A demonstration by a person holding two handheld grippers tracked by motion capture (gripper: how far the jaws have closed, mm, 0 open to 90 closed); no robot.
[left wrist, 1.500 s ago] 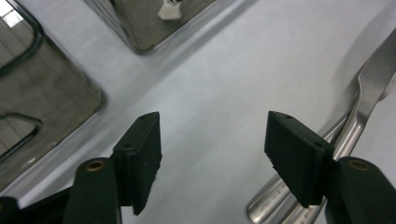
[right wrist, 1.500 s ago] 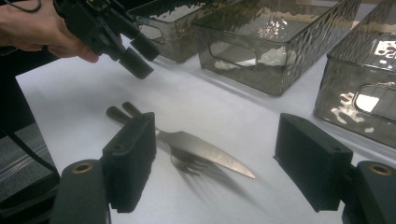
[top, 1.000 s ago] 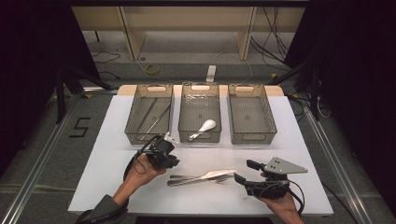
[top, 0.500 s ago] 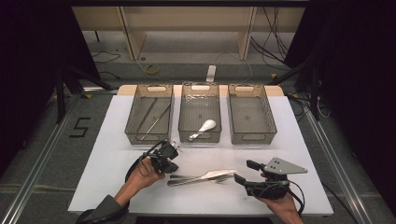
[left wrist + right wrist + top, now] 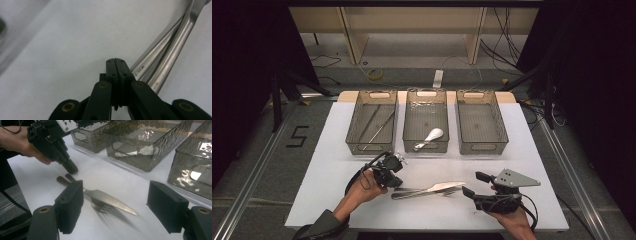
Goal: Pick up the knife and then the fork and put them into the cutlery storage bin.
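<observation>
Lower centre of the high view: a knife and a fork lie crossed on the white table, their handles pointing left. The left gripper, jaws pressed together and holding nothing, stands just beside those handle ends, while the right gripper, lower right, rests with jaws spread wide. Across the upper middle stand three clear bins: the left bin holds thin rods, the middle bin a white spoon.
</observation>
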